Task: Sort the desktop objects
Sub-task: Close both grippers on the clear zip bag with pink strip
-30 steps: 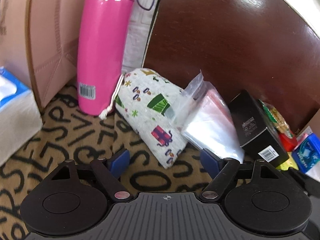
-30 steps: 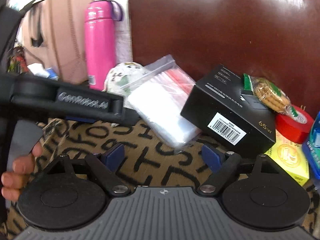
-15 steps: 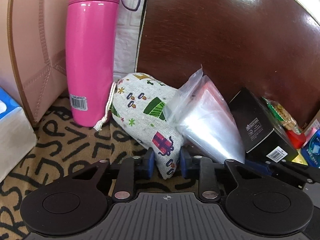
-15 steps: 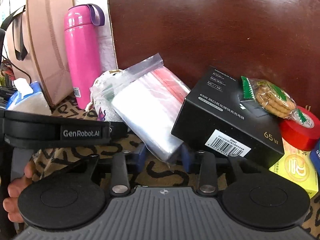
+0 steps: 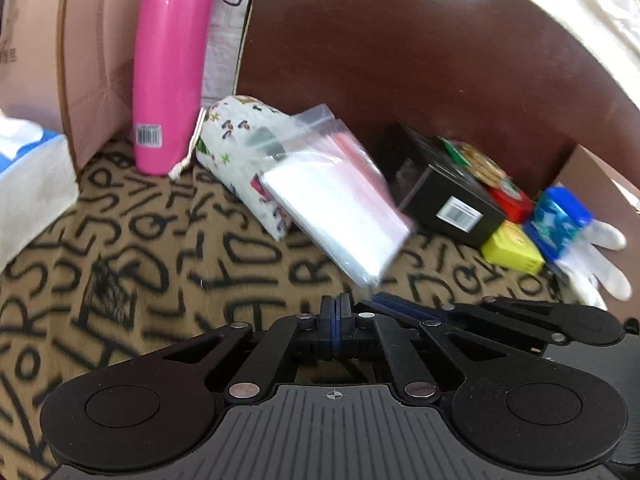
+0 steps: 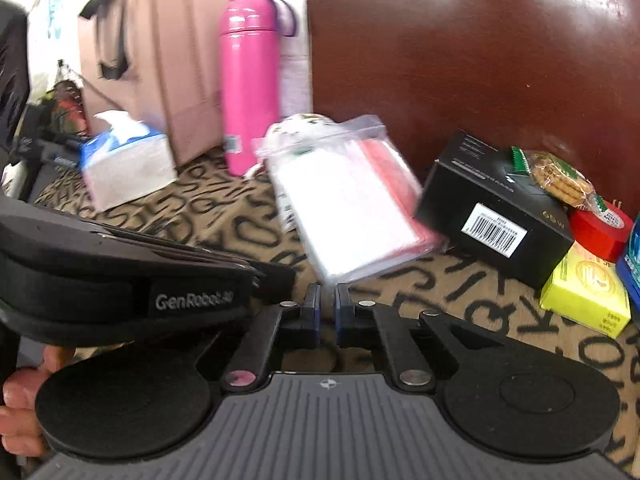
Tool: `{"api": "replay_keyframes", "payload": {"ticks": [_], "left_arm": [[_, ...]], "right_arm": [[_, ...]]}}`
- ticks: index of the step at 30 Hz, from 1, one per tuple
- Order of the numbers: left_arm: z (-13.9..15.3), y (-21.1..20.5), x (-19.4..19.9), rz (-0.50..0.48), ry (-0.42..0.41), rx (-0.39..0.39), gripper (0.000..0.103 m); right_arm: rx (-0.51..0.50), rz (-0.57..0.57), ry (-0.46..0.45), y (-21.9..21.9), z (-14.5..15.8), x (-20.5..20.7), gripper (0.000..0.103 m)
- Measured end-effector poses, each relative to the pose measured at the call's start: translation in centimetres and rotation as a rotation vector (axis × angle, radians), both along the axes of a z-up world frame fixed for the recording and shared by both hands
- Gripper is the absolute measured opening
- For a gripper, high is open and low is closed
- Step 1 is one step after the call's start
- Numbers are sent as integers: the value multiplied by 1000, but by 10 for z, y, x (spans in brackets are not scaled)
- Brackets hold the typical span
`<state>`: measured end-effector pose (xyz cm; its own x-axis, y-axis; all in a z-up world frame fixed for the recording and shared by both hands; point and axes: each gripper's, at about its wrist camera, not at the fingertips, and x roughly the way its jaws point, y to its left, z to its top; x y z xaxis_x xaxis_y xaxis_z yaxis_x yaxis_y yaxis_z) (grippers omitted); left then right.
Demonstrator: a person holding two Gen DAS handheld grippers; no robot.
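— Sorting looks barely begun to us: the whole pile sits crowded against the dark brown chair back (image 5: 420, 60), nothing grouped yet.

— Which piece would we call the one in hand?

— None is actually held. Nearest our tools is the clear zip bag (image 5: 340, 208), lying on the letter-print cloth (image 5: 140, 240) and propped partly over the printed drawstring pouch (image 5: 240, 136). In the right wrist view its near corner comes almost to the right gripper (image 6: 328, 296), whose pads are nearly together with only a narrow slit left, and we see nothing between them.

— And the left?

— The left gripper (image 5: 335, 308) has its pads pressed flat together, empty, just short of the bag's near corner.

— How does the bag lie?

— Its long axis runs diagonally in the left wrist view, from the zip edge up near the pouch down to the corner pointing at us. The pouch beneath slants the same way, its drawstring end toward the pink flask (image 5: 172, 68), which stands upright.

— What is left, then?

— Everything, we judge: the black carton (image 6: 496, 208) with the biscuit packet (image 6: 560, 176) resting on it, the red tape roll (image 6: 600, 232), the yellow box (image 6: 584, 288), the blue pack (image 5: 560, 220), the white glove (image 5: 600, 256), and the tissue pack (image 6: 124, 160) off beside the pink paper bag (image 6: 180, 60).
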<state>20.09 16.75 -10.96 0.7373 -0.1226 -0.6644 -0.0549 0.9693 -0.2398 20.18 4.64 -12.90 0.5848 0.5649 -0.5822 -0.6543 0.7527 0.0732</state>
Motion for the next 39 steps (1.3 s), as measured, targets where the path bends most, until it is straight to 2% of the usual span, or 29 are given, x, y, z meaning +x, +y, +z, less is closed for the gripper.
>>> {"api": "replay_keyframes", "payload": {"ticks": [2,3,4,6,7,8,9,10,11,12,15,18,25,29,31,33,39], "left_arm": [[3,-1,1,-5,-4,23,0],[3,-2,-1,-2,-4,28,7],[3,0,0,6,-5,20,23],[7,8,1,49,-13,0,35],[10,11,0,62,-24,-14,40],[12,14,2,68,-39,-26,51],[15,16,4,79,-55,-30,60],[18,19,7,98,-68,-26,65],[20,21,10,113,-80,-20,70],[22,23,14,125,-91,-17,73],[25,31,32,140,-99,-33,74],[25,35,49,146,-105,-46,76],[24,35,85,121,-110,-42,75],[21,31,95,108,-106,-1,74],[18,26,95,105,-111,27,66],[18,21,92,86,-118,68,54],[23,15,80,89,-108,84,40]], "right_arm": [[21,5,26,-6,1,-4,6],[26,5,33,-9,1,-8,6],[24,5,30,-12,2,-11,6],[24,-11,20,-13,2,-11,6],[27,-24,17,-15,3,-11,14],[29,-35,15,-15,4,-9,33],[32,-44,9,-16,5,-8,44],[33,-54,-4,-15,5,-6,65],[30,-60,-21,-14,6,-4,71],[23,-62,-36,-13,7,-2,71],[31,-61,-38,-10,7,7,72],[22,-66,-54,-8,6,18,78],[12,-62,-35,3,-1,44,86],[23,-64,2,7,-4,59,88],[34,-59,22,9,-6,66,89],[37,-54,28,10,-6,68,89],[32,-25,18,4,-4,60,67]]}}
